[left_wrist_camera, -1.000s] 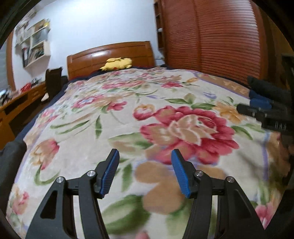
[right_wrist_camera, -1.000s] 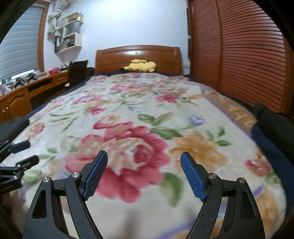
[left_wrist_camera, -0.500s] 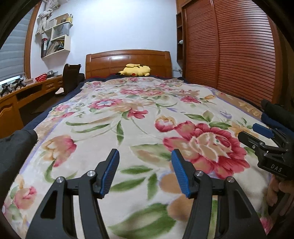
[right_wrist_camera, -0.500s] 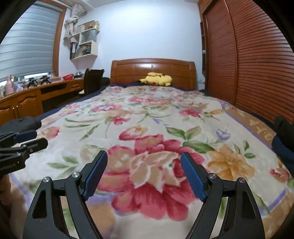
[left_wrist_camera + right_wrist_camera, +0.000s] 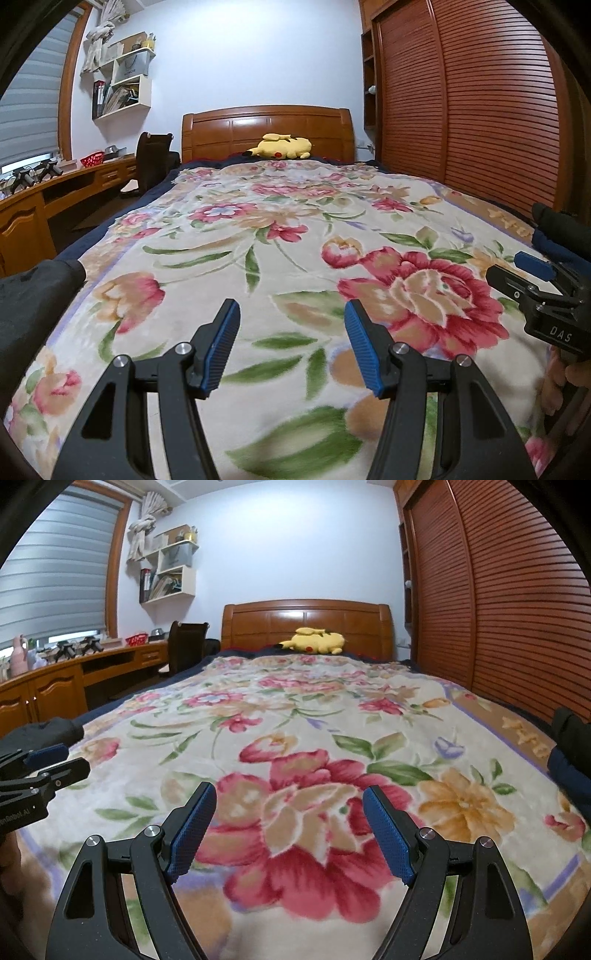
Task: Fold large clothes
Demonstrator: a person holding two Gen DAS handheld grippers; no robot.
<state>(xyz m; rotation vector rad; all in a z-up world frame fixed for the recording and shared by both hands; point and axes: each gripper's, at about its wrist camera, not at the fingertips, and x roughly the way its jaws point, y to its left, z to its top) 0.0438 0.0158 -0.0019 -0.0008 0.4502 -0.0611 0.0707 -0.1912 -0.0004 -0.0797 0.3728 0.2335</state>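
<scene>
A large cream floral blanket [image 5: 280,240] lies spread flat over the bed; it also fills the right wrist view [image 5: 314,738]. My left gripper [image 5: 291,334] is open and empty, held above the blanket's near end. My right gripper [image 5: 290,823] is open and empty, also above the near end. Each gripper shows at the edge of the other's view: the right one [image 5: 532,273] and the left one [image 5: 51,764]. A dark garment lies at the bed's left edge [image 5: 33,299] and another dark and navy one at the right edge [image 5: 572,753].
A wooden headboard [image 5: 266,129] with a yellow plush toy [image 5: 280,147] stands at the far end. A slatted wooden wardrobe [image 5: 480,110] runs along the right. A wooden desk [image 5: 48,690] and a dark chair [image 5: 184,642] are on the left.
Both grippers have tilted up from looking down at the blanket to looking level along the bed. Both stay open and empty.
</scene>
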